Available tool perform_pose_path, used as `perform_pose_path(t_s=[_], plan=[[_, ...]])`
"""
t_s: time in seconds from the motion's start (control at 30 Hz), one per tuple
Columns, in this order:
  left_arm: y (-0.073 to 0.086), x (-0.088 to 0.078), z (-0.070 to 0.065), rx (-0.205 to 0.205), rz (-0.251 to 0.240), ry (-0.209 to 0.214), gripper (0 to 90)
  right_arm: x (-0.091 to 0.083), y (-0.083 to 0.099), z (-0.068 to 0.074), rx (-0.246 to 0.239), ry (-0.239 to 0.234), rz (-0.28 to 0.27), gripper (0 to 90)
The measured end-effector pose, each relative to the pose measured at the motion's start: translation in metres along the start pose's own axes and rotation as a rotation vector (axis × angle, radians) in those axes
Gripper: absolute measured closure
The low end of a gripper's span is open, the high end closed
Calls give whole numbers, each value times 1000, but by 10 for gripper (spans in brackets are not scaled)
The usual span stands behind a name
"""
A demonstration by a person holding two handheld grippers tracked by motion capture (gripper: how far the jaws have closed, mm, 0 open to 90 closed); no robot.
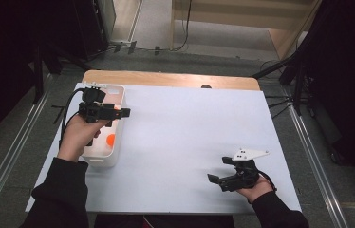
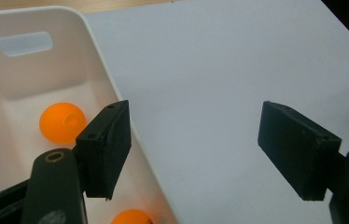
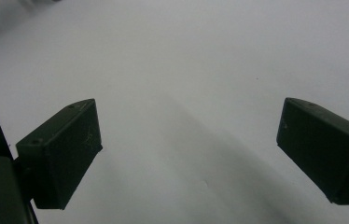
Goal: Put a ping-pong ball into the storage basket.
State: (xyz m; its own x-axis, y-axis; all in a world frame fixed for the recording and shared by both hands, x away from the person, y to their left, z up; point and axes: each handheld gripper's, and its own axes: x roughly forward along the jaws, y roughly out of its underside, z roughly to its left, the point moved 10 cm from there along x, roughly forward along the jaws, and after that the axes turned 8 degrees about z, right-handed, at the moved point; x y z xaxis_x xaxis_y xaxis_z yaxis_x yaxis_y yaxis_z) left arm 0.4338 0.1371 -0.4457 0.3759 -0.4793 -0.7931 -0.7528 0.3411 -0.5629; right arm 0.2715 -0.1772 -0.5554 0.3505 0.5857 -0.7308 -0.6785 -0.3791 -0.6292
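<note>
Two orange balls are found inside the white bin (image 1: 118,95), which stands at the left side of the counter (image 1: 190,137): one ball (image 2: 62,122) lies on the bin floor toward the far end wall with the handle slot, and a second ball (image 2: 133,216) lies nearer, cut off by the lower edge of the left gripper view. In the high view one orange ball (image 1: 111,139) is seen in the near half of the bin. The left gripper (image 1: 110,113) is held over the bin's right-hand wall, its jaws spread wide and empty, one jaw above the bin interior and the other above the bare counter. The right gripper (image 1: 219,179) is held low near the front right of the counter, well apart from the bin, its jaws likewise wide and holding nothing. The step in hand is judged to be the approach to a ball in the bin, with no grasp yet made. For the next move, the left gripper would need to be shifted fully over the bin, lowered so that both jaws straddle one ball, and then closed gently, since a light round ball is likely to roll away.
</note>
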Motion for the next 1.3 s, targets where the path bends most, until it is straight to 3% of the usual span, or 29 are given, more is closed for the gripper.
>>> perform_pose_path(t_s=[0.2,0.83,1.0,1.13,1.3], plan=[[0,4,-13,19,5,46,260,0,0,0,1,2,0,51],[1,18,-55,128,15,98,261,-2,2,-1,2,5,-1,51],[5,24,-67,145,28,137,262,-3,3,0,5,6,-2,51],[7,27,-71,175,26,120,262,-3,3,0,5,5,-2,51],[10,32,-75,186,22,116,261,-3,4,-1,5,7,1,51]])
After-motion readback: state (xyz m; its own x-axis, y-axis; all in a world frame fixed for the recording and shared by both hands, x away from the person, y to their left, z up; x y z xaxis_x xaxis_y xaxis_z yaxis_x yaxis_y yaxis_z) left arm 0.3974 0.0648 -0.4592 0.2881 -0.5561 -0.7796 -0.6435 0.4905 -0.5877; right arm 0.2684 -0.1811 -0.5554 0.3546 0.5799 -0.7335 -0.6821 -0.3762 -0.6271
